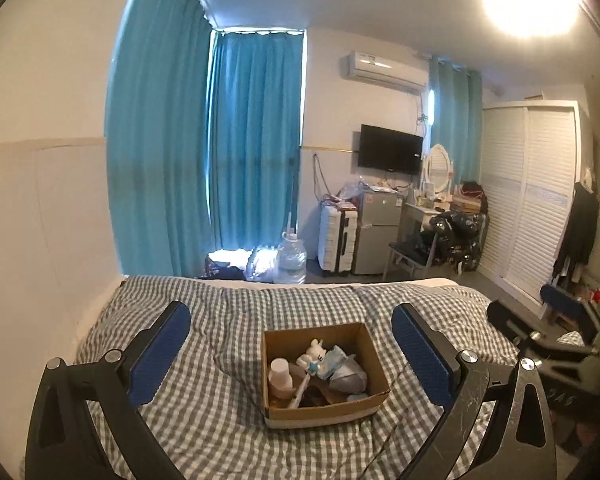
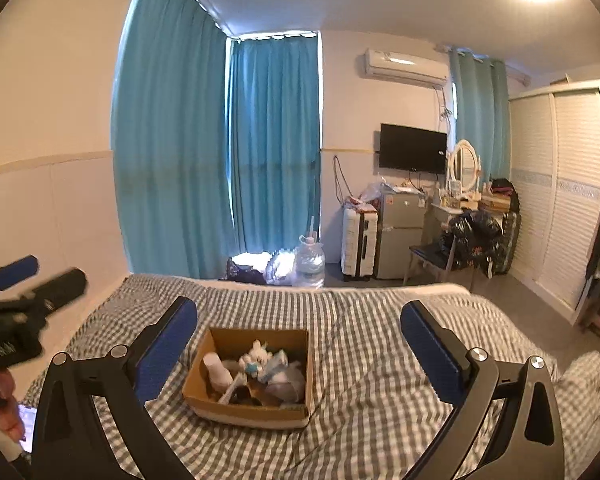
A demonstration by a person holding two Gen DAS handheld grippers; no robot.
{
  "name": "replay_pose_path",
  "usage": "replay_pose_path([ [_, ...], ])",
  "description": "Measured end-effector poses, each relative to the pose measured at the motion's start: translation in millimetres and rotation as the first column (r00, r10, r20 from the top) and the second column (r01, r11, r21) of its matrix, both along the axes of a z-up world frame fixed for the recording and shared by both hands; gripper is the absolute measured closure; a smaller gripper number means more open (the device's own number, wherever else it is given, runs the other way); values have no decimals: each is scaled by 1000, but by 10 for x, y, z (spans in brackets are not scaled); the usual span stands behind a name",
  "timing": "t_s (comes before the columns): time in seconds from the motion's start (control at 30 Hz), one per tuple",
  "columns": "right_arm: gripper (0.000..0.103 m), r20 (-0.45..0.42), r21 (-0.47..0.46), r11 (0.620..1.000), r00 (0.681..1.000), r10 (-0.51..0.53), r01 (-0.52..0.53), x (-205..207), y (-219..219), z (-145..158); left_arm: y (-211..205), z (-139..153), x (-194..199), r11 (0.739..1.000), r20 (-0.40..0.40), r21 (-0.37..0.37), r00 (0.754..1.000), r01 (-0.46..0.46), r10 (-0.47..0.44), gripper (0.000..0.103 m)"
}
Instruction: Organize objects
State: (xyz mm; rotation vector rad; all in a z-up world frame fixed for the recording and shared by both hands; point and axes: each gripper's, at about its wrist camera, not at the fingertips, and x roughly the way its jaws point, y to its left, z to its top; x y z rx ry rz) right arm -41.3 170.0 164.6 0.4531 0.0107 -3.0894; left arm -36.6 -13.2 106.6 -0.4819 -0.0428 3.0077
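An open cardboard box (image 1: 374, 364) sits on the checked bed cover (image 1: 228, 420). Inside lie a small bottle with a white cap (image 1: 280, 376), a white plush toy (image 1: 314, 352), a white stick-like item (image 1: 302, 392) and a crumpled packet (image 1: 340, 362). My left gripper (image 1: 292, 328) is open and empty, held above and just short of the box. My right gripper (image 2: 300, 326) is open and empty, also above the box (image 2: 204, 390), which lies slightly left in its view. The plush toy (image 2: 256, 354) and bottle (image 2: 216, 368) show there too.
The left gripper's body (image 2: 16, 304) appears at the left edge of the right wrist view; the right one (image 1: 552, 340) at the right of the left view. A phone (image 2: 27, 426) lies by a hand. Beyond the bed: water jug (image 1: 292, 258), suitcase (image 1: 338, 238), fridge, chair.
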Motion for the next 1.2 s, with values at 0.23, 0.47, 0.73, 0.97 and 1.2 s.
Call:
replay_pose_path([
  [0.23, 1, 13, 38, 999, 999, -37, 36, -112, -41, -619, 20, -541, 26, 998, -23, -18, 998, -59, 59, 0],
  [0.47, 1, 67, 60, 998, 997, -25, 21, -230, -37, -1086, 47, -1193, -142, 996, 58, -50, 995, -74, 76, 0],
  [0.73, 1, 151, 73, 997, 989, -14, 3, -350, -36, -1424, 38, -1435, -285, 996, 137, -62, 988, -61, 69, 0],
  [0.97, 1, 164, 72, 997, 986, -18, 6, -375, -37, -1486, 44, -1460, -316, 998, 151, -46, 987, -51, 57, 0],
  [1.2, 1, 174, 73, 997, 985, -17, 4, -381, -60, -1481, 48, -1488, -331, 998, 160, -41, 986, -47, 53, 0],
])
